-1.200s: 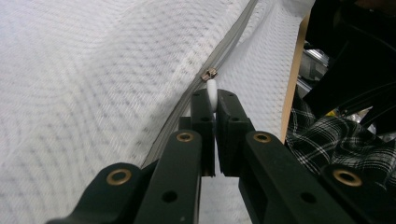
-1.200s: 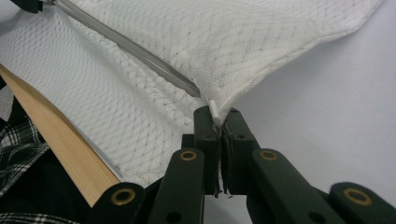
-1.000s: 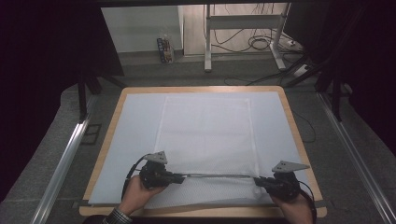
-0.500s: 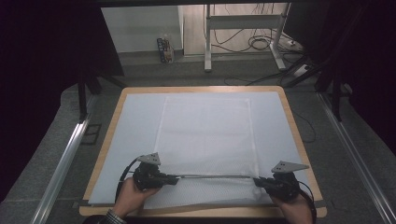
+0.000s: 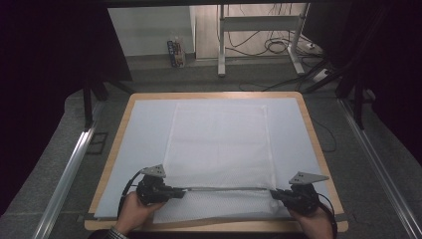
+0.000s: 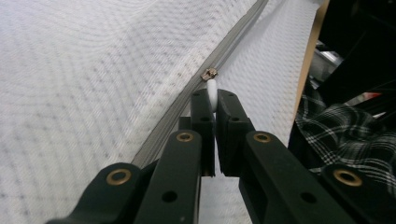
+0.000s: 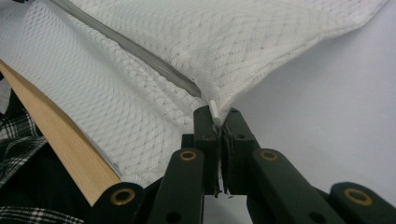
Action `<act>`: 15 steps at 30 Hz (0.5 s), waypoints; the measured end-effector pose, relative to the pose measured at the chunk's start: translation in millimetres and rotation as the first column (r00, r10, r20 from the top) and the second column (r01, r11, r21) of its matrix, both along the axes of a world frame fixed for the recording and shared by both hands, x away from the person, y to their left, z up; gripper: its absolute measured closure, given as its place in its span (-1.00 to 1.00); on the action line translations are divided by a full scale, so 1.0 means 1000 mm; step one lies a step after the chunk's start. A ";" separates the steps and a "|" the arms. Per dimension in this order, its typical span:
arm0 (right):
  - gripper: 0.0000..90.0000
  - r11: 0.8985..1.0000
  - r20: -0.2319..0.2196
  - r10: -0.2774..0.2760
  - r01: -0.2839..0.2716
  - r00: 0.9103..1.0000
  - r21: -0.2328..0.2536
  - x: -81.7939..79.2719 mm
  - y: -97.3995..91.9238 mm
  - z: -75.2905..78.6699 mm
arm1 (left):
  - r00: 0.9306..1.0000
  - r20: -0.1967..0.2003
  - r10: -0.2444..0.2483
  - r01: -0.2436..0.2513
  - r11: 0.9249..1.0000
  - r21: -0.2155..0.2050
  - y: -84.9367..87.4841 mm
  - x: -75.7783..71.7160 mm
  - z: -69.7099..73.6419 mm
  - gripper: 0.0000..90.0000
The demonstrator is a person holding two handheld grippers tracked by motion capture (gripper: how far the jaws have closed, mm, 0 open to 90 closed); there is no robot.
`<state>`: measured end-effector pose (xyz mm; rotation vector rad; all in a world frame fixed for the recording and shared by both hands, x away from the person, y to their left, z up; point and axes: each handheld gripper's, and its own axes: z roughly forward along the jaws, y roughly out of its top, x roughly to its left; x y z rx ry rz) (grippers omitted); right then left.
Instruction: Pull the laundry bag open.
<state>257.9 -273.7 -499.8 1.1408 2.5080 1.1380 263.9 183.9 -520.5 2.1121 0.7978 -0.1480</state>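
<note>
High view: the white mesh bag point(image 5: 217, 149) lies flat on the pale mat of the wooden-edged table point(image 5: 314, 130), its zipper point(image 5: 226, 188) running across the near end. Against the earlier pictures, the left gripper point(image 5: 175, 192) has shifted slightly leftward along the zipper line, while the right gripper point(image 5: 276, 194) has kept its place at the bag's near right corner. The judgement is that the zipper is being drawn toward the left end, with the right side acting as anchor. The left gripper already sits at the bag's left edge, so little travel remains. Bare mat lies to the left and beyond the bag; the table's near rim is close behind both hands.

Left gripper view: the jaws are closed on a small white pull tab point(image 6: 212, 92), attached to the metal slider point(image 6: 208, 73) on the grey zipper.

Right gripper view: the jaws are clamped on the bag's corner fabric at the zipper's end, a white tab point(image 7: 215, 112) showing between them. The wooden rim point(image 7: 60, 144) runs close at the left; open mat lies to the right.
</note>
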 end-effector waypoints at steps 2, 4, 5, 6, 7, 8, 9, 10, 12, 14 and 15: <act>0.90 1.000 -0.002 0.000 0.000 1.000 0.000 0.000 0.000 0.000 | 1.000 -0.002 0.003 -0.003 1.000 -0.006 0.001 -0.001 0.000 0.94; 0.90 1.000 0.000 -0.003 0.003 1.000 -0.006 0.000 0.000 0.000 | 1.000 0.001 0.012 -0.012 1.000 0.007 0.003 -0.002 0.000 0.95; 0.90 1.000 -0.010 -0.010 0.010 1.000 -0.011 0.001 -0.001 -0.001 | 1.000 -0.001 0.016 -0.016 1.000 0.011 0.006 -0.002 0.000 0.95; 0.90 1.000 -0.010 -0.012 0.012 1.000 -0.011 0.001 -0.001 -0.001 | 1.000 -0.004 0.021 -0.021 1.000 0.009 0.009 -0.002 0.000 0.95; 0.90 1.000 -0.009 -0.014 0.014 1.000 -0.013 0.001 -0.001 -0.001 | 1.000 -0.004 0.024 -0.024 1.000 0.009 0.011 -0.003 0.000 0.95; 0.90 1.000 -0.010 -0.014 0.013 1.000 -0.013 0.001 -0.001 -0.001 | 1.000 -0.006 0.029 -0.029 1.000 0.008 0.012 -0.003 0.000 0.94; 0.90 1.000 -0.010 -0.014 0.013 1.000 -0.013 0.001 -0.001 -0.001 | 1.000 -0.006 0.029 -0.029 1.000 0.008 0.012 -0.003 0.000 0.94; 0.90 1.000 -0.008 -0.014 0.014 1.000 -0.014 0.001 -0.001 -0.001 | 0.999 -0.007 0.034 -0.034 0.999 0.008 0.015 -0.004 0.000 0.94; 0.90 1.000 -0.009 -0.020 0.019 1.000 -0.015 0.001 -0.001 -0.001 | 0.999 -0.003 0.053 -0.053 0.999 0.006 0.020 -0.005 0.000 0.95; 0.90 1.000 -0.007 -0.021 0.021 1.000 -0.013 0.001 -0.002 -0.001 | 0.998 -0.001 0.060 -0.060 0.998 0.010 0.022 -0.006 0.000 0.94; 0.90 1.000 -0.007 -0.020 0.020 1.000 -0.012 0.001 -0.002 -0.001 | 0.998 -0.001 0.065 -0.065 0.998 0.010 0.024 -0.007 0.000 0.94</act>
